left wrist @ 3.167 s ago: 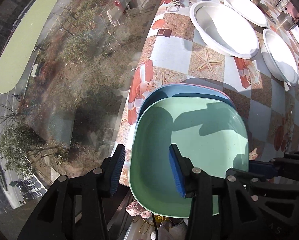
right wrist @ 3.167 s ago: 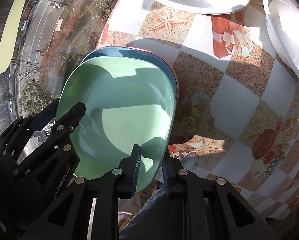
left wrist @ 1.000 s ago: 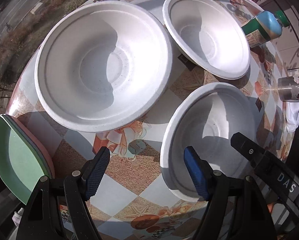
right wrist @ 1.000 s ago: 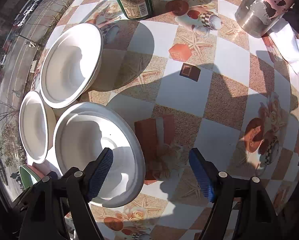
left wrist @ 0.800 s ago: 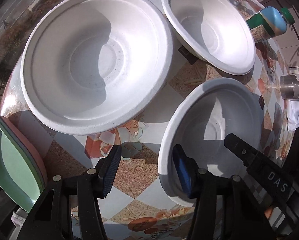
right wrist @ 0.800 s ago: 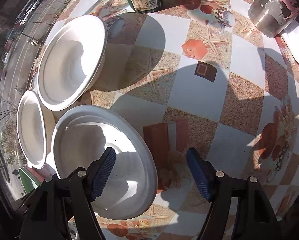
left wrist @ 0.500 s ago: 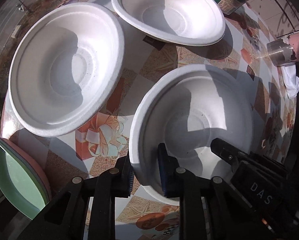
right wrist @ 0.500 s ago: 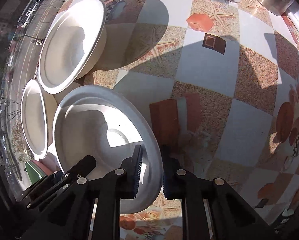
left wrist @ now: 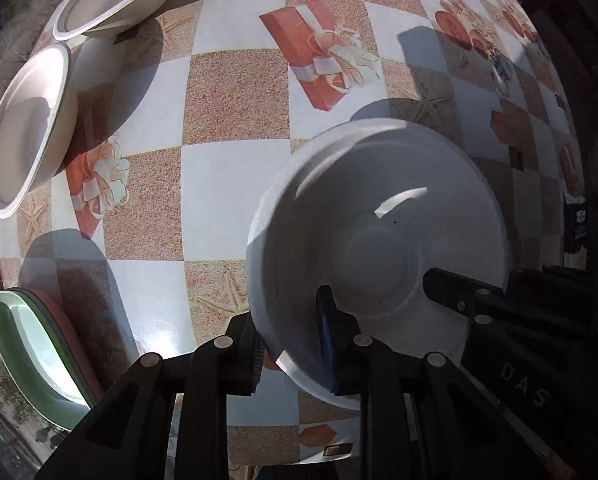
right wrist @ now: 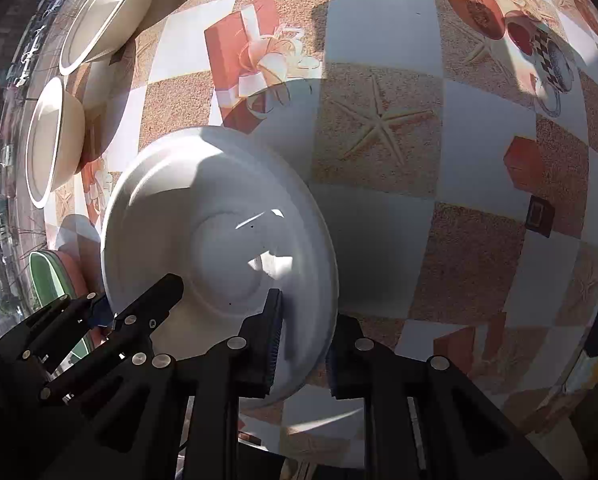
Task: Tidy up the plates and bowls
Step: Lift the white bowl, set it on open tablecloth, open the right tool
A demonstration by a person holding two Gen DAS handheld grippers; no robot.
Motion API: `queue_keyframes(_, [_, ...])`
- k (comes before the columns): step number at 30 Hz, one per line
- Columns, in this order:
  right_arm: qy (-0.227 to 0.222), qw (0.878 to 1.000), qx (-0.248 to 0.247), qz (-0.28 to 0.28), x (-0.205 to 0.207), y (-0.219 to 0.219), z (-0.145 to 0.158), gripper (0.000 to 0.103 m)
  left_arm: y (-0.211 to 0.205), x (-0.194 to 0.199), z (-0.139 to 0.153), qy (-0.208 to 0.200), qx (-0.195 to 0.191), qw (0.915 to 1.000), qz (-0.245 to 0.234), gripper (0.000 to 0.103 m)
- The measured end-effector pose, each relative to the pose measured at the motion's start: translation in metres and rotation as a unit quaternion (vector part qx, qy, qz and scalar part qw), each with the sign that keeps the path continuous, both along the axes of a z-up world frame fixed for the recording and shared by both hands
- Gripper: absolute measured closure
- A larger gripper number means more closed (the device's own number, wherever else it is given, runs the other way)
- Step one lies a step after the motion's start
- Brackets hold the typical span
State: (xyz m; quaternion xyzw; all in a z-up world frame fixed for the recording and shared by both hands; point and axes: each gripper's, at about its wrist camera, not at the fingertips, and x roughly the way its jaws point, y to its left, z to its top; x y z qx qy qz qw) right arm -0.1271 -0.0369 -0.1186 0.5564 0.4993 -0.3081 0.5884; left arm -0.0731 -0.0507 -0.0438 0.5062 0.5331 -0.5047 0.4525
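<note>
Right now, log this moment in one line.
left gripper: shut on white bowl | right gripper: shut on white bowl | other bowls: on table

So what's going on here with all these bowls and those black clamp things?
A person is tidying dishes with two hand-held tools. Both are clamped on the rim of one white bowl: the left tool on one side, the right tool on the opposite side. Two more white bowls sit at the far edge of the patterned table, and a stack of coloured plates, green on top, rests at the table's edge.
</note>
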Motion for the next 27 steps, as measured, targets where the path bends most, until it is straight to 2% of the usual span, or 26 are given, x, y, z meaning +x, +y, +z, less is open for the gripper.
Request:
queue_keyframes(6, [0.022,0.998,0.01,-0.065,-0.053,0.033,-0.001,0.081,0.009,-0.053,-0.001,0.009,0.0,0.9961,-0.087,0.076])
queue_keyframes(11, [0.04,0.993,0.015,-0.108,-0.089,0.047,-0.002,0.08,0.007,-0.086,-0.004,0.02,-0.002,0.9913,-0.13,0.076])
queue_keyframes(13, [0.049,0.992,0.012,-0.118,-0.103,0.058,-0.003,0.08,0.01,-0.102,-0.005,0.017,0.0,0.9891,-0.146,0.068])
queue_keyframes(15, [0.048,0.99,0.015,-0.132,-0.119,0.068,-0.004,0.08,0.014,-0.109,-0.003,0.003,-0.008,0.9872,-0.16,0.038])
queue_keyframes(16, [0.046,0.989,0.017,-0.138,-0.126,0.07,-0.003,0.08,0.022,-0.112,-0.002,-0.001,-0.018,0.9861,-0.165,0.032])
queue_keyframes(17, [0.058,0.989,0.015,-0.139,-0.135,0.073,-0.002,0.08,0.024,-0.114,0.001,-0.001,-0.026,0.9852,-0.169,0.028])
queue_keyframes(19, [0.074,0.987,0.009,-0.139,-0.123,0.063,0.0,0.08,0.039,-0.115,0.01,0.004,-0.035,0.9843,-0.173,0.028])
queue_keyframes(24, [0.069,0.984,0.001,-0.165,-0.149,0.062,0.013,0.08,0.04,-0.083,0.032,0.015,-0.052,0.9871,-0.151,0.025])
queue_keyframes(25, [0.068,0.984,-0.001,-0.167,-0.15,0.059,0.017,0.078,0.041,-0.079,0.034,0.017,-0.054,0.9875,-0.147,0.025])
queue_keyframes(26, [0.069,0.983,-0.003,-0.168,-0.157,0.052,0.023,0.069,0.04,-0.076,0.043,0.016,-0.056,0.988,-0.143,0.025])
queue_keyframes(27, [0.071,0.983,-0.009,-0.169,-0.167,0.061,0.031,0.037,0.044,-0.069,0.046,0.015,-0.057,0.9884,-0.14,0.025])
